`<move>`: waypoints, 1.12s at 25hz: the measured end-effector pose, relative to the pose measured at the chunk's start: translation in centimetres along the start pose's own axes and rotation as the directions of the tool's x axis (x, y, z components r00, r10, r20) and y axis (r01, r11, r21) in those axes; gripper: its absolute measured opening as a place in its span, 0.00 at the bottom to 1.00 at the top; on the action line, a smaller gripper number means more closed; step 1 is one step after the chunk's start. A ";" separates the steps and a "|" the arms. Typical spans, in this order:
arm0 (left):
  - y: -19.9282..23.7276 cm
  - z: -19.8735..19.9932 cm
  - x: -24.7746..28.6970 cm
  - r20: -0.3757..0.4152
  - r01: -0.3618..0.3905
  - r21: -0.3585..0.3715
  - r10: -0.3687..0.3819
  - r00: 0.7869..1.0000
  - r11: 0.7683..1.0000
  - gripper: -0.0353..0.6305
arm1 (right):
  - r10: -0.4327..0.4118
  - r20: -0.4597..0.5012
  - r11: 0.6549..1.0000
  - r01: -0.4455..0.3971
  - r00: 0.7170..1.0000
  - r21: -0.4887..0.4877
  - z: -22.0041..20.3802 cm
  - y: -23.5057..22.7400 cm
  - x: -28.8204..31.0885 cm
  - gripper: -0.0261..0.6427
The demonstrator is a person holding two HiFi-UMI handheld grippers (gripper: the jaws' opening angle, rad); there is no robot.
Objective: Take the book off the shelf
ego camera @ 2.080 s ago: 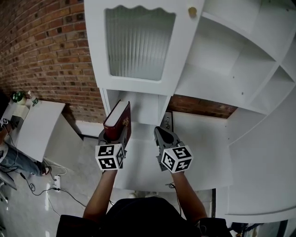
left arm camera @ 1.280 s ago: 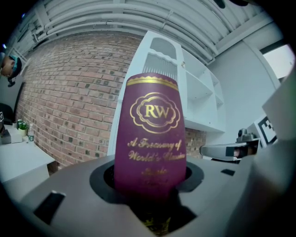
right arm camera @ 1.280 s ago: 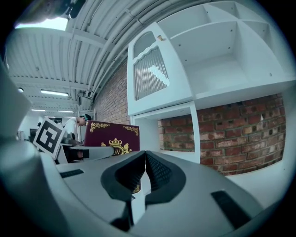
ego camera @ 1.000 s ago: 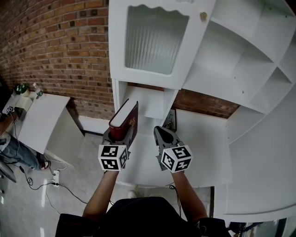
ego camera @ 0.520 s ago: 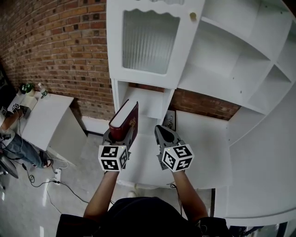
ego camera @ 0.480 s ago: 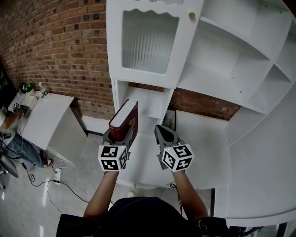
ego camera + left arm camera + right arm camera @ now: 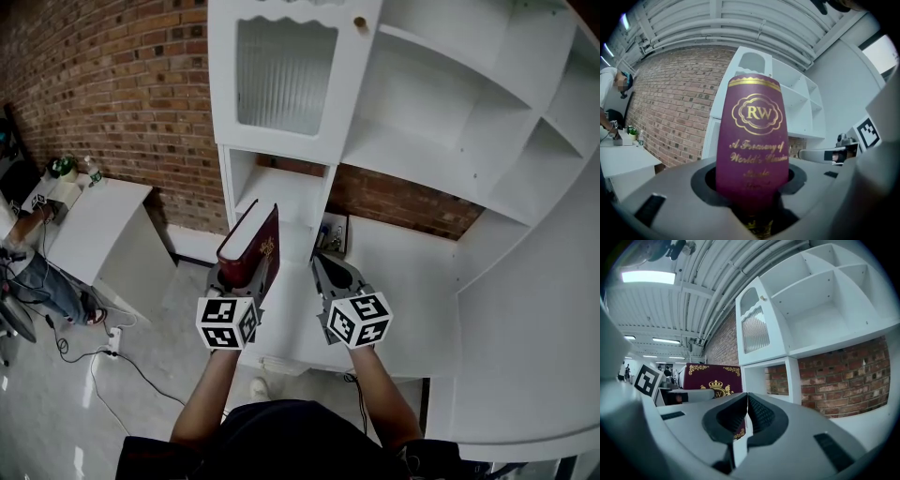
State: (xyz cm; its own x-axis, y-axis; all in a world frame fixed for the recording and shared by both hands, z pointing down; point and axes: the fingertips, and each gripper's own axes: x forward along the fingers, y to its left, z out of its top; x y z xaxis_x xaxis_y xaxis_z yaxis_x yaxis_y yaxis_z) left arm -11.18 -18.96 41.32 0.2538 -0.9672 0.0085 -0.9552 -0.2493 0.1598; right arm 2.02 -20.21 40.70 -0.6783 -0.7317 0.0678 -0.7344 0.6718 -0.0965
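Book [image 7: 249, 246] is clear of the white shelf unit [image 7: 441, 112], upright on its lower edge with its maroon spine toward the left gripper's camera and the gilt "RW" crest legible. Compared with two seconds ago, the unit sits farther back in the head view: its brass knob [image 7: 359, 21] and ribbed glass door [image 7: 281, 66] have slid up and left, and the open cubby [image 7: 281, 192] under the door now stands beyond the book's top rather than around it. More grey floor [image 7: 56, 403] shows at the lower left, and more of the white side table [image 7: 94, 225] against the brick wall [image 7: 112, 94]. Left gripper [image 7: 239, 274] stays clamped on the book's lower part, jaws wide around it. Right gripper [image 7: 326, 264] beside it keeps its jaws pressed together with nothing between them.
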 end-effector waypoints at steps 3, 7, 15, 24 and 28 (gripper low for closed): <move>-1.9 -0.2 -1.1 0.003 0.001 -0.002 -0.001 1.000 1.000 0.41 | 0.005 -0.002 1.000 -0.005 1.000 0.000 0.0 -0.1 -1.9 0.07; -3.9 -0.8 -2.5 -0.002 -0.006 0.007 0.006 1.000 1.000 0.41 | 0.018 0.000 1.000 -0.018 1.000 -0.001 0.0 -0.2 -4.0 0.07; -7.2 -1.1 -5.3 0.006 -0.028 0.015 0.028 1.000 1.000 0.41 | 0.048 0.006 0.999 -0.048 0.999 -0.002 -0.3 0.4 -8.0 0.07; -10.4 -1.5 -7.3 0.013 -0.052 0.028 0.052 0.999 0.998 0.41 | 0.079 0.046 0.997 -0.079 0.996 -0.001 0.3 0.1 -10.9 0.07; -10.6 -1.2 -7.9 0.013 -0.071 0.043 0.071 0.997 0.997 0.41 | 0.080 0.079 0.997 -0.081 0.994 0.010 0.9 0.4 -11.4 0.07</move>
State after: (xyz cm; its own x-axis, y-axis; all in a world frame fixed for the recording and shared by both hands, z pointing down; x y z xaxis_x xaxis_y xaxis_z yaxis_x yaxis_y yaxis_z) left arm -2.91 -8.62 40.74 0.1835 -0.9830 0.0070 -0.9765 -0.1814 0.1163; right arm 9.53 -11.71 39.01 -0.7306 -0.6825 -0.0188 -0.6768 0.7276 -0.1120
